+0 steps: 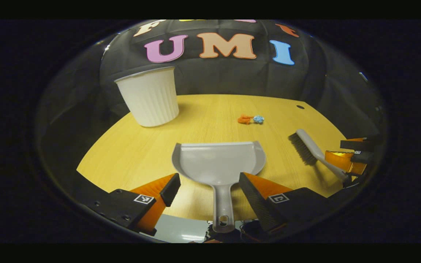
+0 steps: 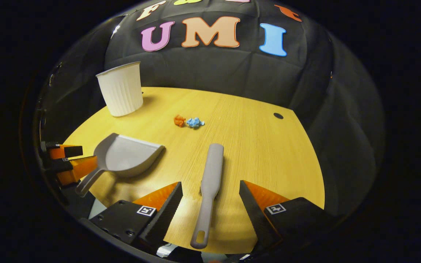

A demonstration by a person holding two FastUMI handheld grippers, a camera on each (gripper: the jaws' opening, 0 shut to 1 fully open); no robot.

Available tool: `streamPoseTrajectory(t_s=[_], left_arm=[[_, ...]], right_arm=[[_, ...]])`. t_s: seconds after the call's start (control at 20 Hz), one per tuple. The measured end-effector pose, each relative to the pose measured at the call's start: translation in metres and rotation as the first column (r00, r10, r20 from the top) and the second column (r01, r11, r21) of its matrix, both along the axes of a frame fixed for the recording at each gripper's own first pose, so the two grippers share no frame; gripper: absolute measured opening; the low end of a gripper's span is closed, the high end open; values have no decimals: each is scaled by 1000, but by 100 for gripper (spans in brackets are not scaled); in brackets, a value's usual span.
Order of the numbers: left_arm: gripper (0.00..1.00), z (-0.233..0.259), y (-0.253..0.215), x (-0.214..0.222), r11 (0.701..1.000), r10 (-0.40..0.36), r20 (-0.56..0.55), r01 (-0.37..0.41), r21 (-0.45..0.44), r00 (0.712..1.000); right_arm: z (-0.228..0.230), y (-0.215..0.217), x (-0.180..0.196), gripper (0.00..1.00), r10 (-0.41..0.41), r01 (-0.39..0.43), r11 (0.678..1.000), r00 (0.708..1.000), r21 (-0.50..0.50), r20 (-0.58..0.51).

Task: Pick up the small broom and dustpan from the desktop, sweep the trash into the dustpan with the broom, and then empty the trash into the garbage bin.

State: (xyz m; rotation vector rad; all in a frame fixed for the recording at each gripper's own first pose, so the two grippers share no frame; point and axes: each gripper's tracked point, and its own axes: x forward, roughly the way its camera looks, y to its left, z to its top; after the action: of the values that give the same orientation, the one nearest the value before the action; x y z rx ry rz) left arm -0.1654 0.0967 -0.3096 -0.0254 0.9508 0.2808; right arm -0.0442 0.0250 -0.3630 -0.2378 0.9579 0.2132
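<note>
The left gripper has its fingers spread wide either side of the dustpan handle, not touching. The right gripper is likewise wide around the broom. The trash lies at 12 o'clock on the counter, the bin at 10 o'clock.

The right gripper sat wide open, the broom lying flat on the table between its fingers, touched by neither. Off left, the dustpan lay by the other gripper. Beyond, an orange scrap touched a blue one, near the white bin.
</note>
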Motion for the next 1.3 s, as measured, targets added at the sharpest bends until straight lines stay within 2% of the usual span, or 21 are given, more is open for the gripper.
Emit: streamPoseTrajectory(t_s=[0.3,0.4,0.45,0.5,0.55,0.6,0.65,0.7,0.8,0.85,1.0,1.3], left_arm=[[99,-45,-14,-34,999,-3,-155,-5,-52,988],[97,-51,-18,-37,998,-1,-192,-12,-67,981],[97,-53,-18,-38,997,-3,-204,-12,-72,979],[94,-56,-19,-39,997,-6,-214,-9,-72,977],[89,-58,-19,-40,997,-11,-222,-5,-72,975],[78,-61,-18,-41,997,-17,-234,-1,-75,972],[68,-62,-17,-43,997,-20,-246,2,-75,969],[51,-62,-18,-43,997,-14,-250,-5,-77,968],[32,-63,-17,-42,997,-32,-252,12,-78,967],[31,-62,-16,-41,997,-40,-252,20,-81,967],[28,-63,-15,-36,995,-79,-241,60,-86,967],[27,-50,-17,-10,989,-143,-178,134,-64,974]], right_arm=[[-43,-10,-18,92,14,-23,998,987,-58,-161],[-58,-9,-21,87,19,-35,997,975,-70,-222],[-61,-9,-24,81,17,-37,997,969,-74,-248],[-64,-10,-24,77,14,-36,996,965,-79,-262],[-65,-11,-24,64,10,-34,996,964,-84,-264],[-65,-11,-21,52,0,-25,995,966,-92,-257],[-66,-15,-17,33,-4,-23,994,968,-105,-249],[-68,-14,-19,29,9,-37,994,964,-99,-267],[-71,-14,-23,27,24,-54,994,954,-93,-299],[-71,-14,-23,22,35,-63,995,951,-83,-307],[-68,-18,-19,19,49,-72,995,953,-65,-299],[-31,-34,1,18,98,-95,995,966,24,-240]])
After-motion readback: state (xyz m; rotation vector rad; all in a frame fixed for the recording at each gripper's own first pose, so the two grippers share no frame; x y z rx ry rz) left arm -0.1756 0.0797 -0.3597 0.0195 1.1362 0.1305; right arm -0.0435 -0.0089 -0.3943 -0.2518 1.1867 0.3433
